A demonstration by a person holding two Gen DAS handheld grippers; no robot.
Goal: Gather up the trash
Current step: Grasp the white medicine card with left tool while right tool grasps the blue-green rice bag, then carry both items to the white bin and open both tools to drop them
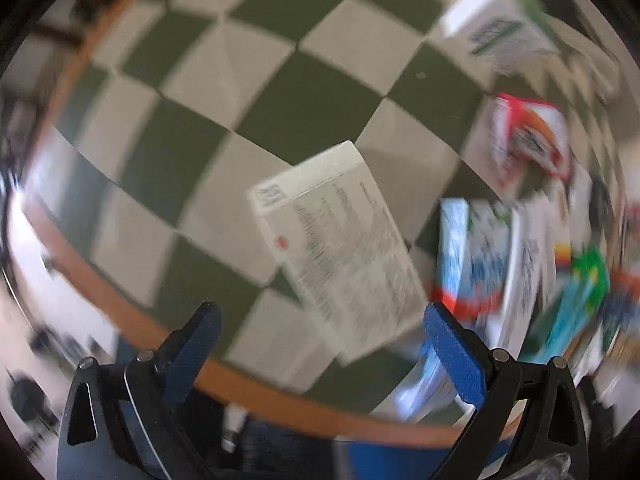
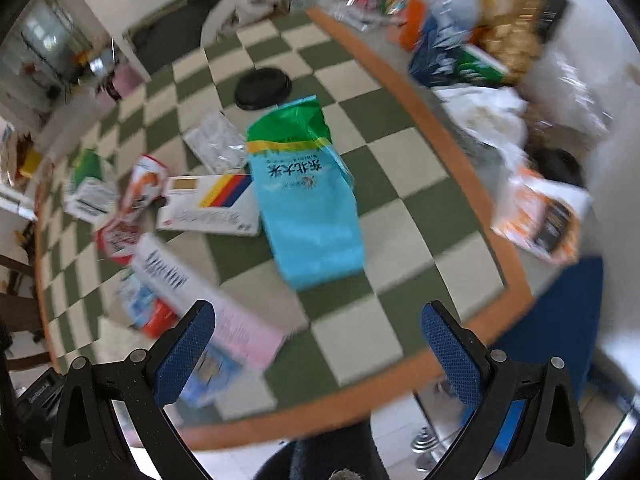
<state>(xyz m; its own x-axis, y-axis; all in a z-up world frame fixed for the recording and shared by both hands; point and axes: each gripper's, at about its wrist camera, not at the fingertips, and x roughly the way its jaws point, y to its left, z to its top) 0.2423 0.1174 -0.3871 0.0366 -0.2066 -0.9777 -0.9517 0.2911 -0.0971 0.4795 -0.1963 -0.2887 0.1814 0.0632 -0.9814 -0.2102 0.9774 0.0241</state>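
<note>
1. Blue-padded jaws sit nearest each lens: the left gripper [image 1: 320, 316] and right gripper [image 2: 318, 316] both stand wide, nothing between the fingers.
2. One desk [image 2: 404, 152], checked green and cream with an orange rim, fills both views. Its rim curves from 12 to 4 o'clock in the right view; bare squares lie ahead of the right gripper.
3. One light-blue bag [image 2: 306, 200] with a green top lies at centre, pointing to 12 o'clock.
4. One white printed box [image 1: 340, 248] lies flat just ahead of the left jaws, near the desk's close rim.
5. One white box with red, yellow and blue stripes [image 2: 208, 206] touches the bag at 9 o'clock.
6. One black lid [image 2: 262, 88] lies beyond the bag at 12 o'clock; only the right view shows it.
7. Blurred wrappers crowd 3 o'clock in the left view; their count cannot be told.
</note>
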